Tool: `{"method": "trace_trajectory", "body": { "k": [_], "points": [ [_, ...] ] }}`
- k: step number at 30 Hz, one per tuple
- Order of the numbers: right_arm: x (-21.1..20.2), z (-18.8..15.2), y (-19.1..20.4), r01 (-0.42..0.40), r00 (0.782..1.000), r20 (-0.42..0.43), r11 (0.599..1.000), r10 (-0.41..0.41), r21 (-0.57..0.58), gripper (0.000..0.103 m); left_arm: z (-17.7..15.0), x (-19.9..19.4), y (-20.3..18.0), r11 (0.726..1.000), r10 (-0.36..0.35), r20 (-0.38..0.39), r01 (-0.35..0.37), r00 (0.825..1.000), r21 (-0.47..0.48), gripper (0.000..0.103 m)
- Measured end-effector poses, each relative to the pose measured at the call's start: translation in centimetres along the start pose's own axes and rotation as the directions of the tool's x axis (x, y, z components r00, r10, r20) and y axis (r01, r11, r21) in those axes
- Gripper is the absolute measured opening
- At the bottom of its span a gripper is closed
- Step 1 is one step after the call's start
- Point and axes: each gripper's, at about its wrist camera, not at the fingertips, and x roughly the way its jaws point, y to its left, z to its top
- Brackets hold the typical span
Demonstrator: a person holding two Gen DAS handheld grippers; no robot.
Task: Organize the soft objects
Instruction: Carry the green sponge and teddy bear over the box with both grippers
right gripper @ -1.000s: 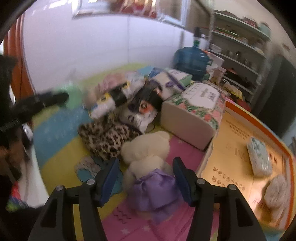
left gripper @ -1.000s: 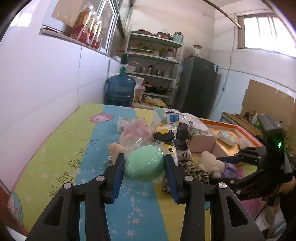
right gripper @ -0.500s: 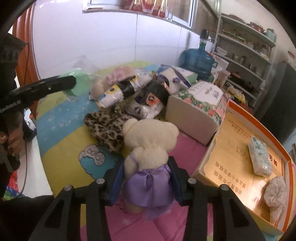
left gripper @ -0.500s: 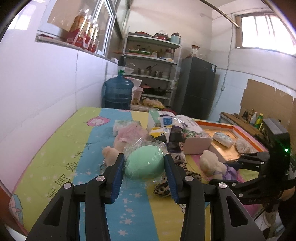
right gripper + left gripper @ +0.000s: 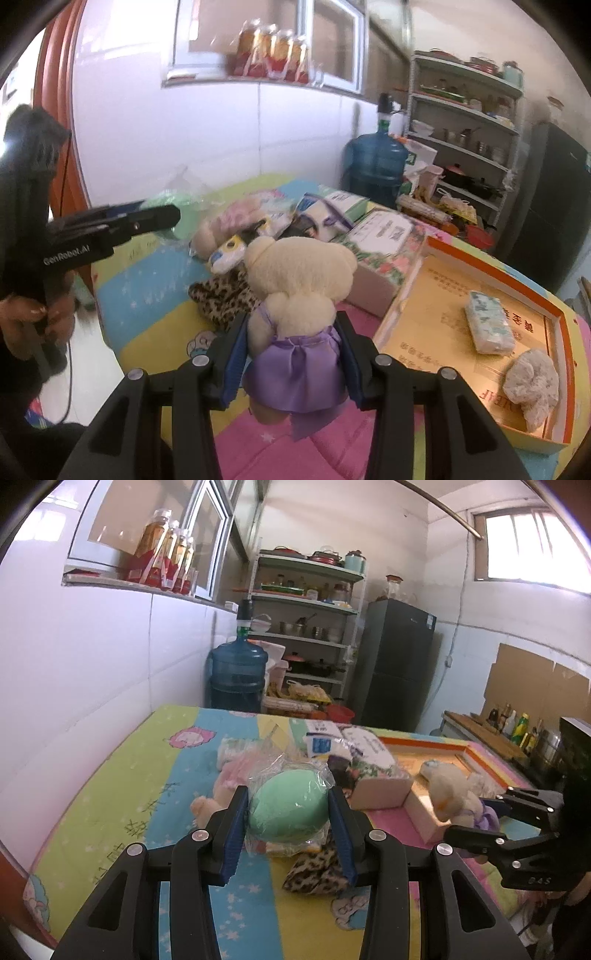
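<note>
Left gripper (image 5: pixel 288 812) — clamped on bagged green ball (image 5: pixel 289 805); right gripper (image 5: pixel 293 354) — just closed on teddy bear (image 5: pixel 299 291).

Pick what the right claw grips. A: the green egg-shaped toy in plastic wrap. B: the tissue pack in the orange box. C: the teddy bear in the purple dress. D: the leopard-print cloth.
C: the right claw is shut on the teddy bear in the purple dress, blue pads pressing its sides.

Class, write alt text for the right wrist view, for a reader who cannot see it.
The right gripper is shut on a cream teddy bear in a purple dress, lifted above a colourful mat. To its right lies an orange-rimmed tray; at far left the left gripper holds a green item in plastic.
</note>
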Motion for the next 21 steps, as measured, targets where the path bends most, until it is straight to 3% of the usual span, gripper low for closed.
{"method": "trace_trajectory", "body": {
  "k": [7, 21],
  "points": [
    [-2.9, -0.2, -2.1, 0.057, 0.997, 0.056, 0.997, -0.059, 0.045, 0.045, 1.9, 0.4, -2.5, 0.999, -0.015, 0.023, 0.014, 1.000, 0.029, 0.044],
    [-7.9, -2.2, -8.0, 0.174, 0.974, 0.119, 0.972, -0.194, 0.160, 0.045, 3.8, 3.2, -10.8, 0.979, -0.161, 0.014, 0.158, 0.987, 0.129, 0.044]
  ]
}}
